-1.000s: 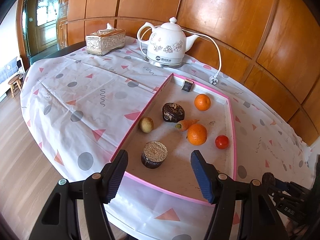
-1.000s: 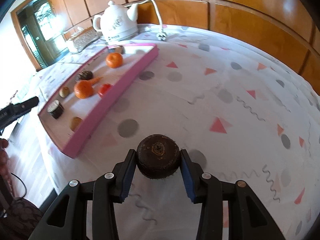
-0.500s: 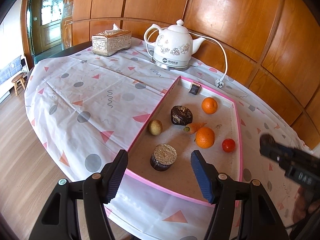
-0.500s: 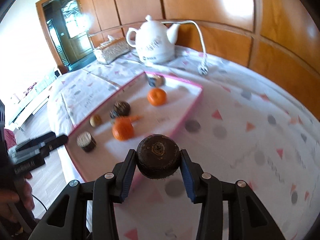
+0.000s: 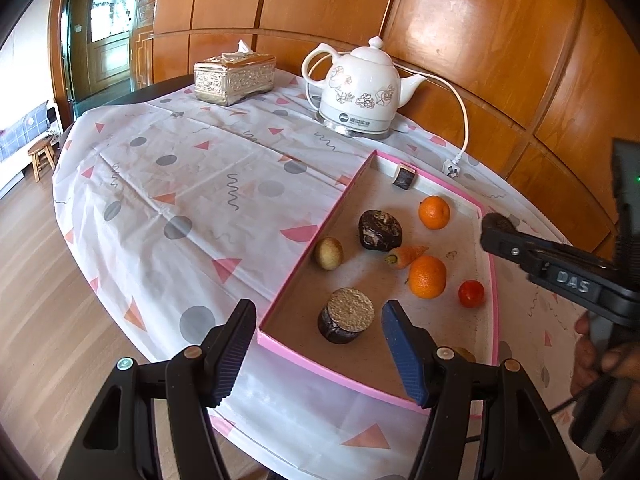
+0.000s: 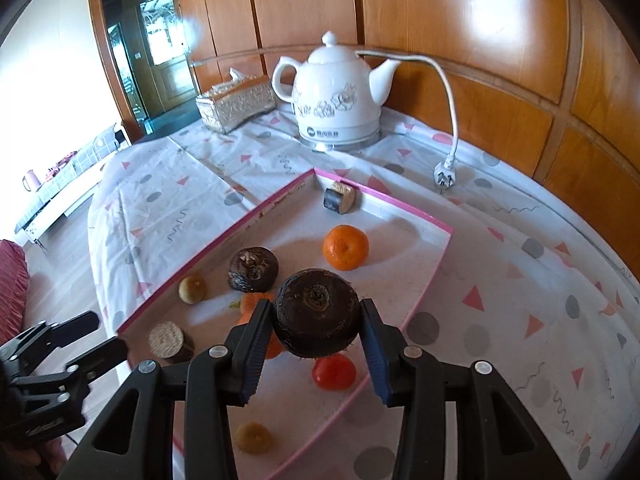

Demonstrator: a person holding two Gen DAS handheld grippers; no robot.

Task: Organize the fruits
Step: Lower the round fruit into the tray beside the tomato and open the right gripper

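My right gripper (image 6: 316, 352) is shut on a dark brown round fruit (image 6: 317, 317) and holds it above the pink-rimmed tray (image 6: 430, 280). In the tray lie an orange (image 6: 345, 247), a dark wrinkled fruit (image 6: 253, 269), a small tan fruit (image 6: 192, 289), a red tomato (image 6: 333, 372), a carrot (image 5: 406, 255), a second orange (image 5: 427, 277) and a cut dark cylinder (image 5: 346, 320). My left gripper (image 5: 320, 354) hangs open at the tray's near edge with nothing between its fingers. The right gripper (image 5: 496, 229) also shows at the right of the left wrist view.
A white electric kettle (image 6: 334, 100) with its loose cord and plug (image 6: 444, 176) stands behind the tray. A silver tissue box (image 5: 234, 74) sits at the table's far left. The patterned tablecloth (image 5: 180, 184) covers the round table; wood panelling runs behind it.
My right gripper carried the dark fruit from the bare tablecloth leftward to above the tray. It has come further into the left wrist view. The left gripper stayed almost still.
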